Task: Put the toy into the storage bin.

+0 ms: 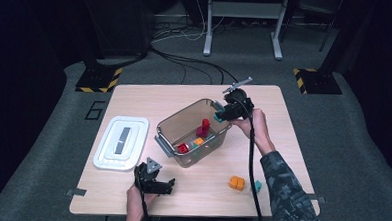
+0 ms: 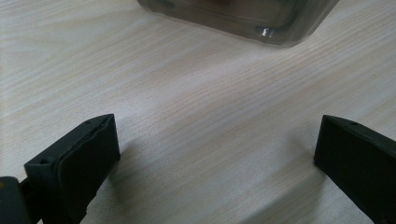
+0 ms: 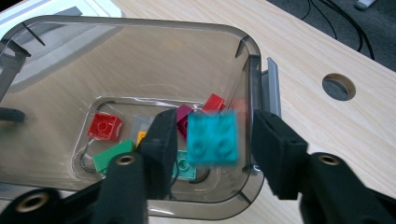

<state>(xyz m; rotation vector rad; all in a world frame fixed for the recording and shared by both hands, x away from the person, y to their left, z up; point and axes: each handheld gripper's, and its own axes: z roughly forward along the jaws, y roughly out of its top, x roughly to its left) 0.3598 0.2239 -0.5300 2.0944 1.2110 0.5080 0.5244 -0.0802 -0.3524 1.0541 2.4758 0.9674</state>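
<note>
Black right tongs (image 3: 210, 144) had let go, so the blue block (image 3: 214, 139) could drop into the clear box (image 3: 140, 28). Left tongs (image 2: 217, 154) rested wide open and empty on the desk (image 2: 187, 93).

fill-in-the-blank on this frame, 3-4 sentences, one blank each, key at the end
1. The block between the right gripper's jaws is ____ in colour.
2. That block is blurred above the open clear ____, which already has red, green and orange blocks in it.
3. The white lid lies flat on the table, on the ____ side of the bin in the high view.
4. The left gripper has its jaws wide apart with only bare ____ between them.

Missing words: teal; bin; left; table
</note>
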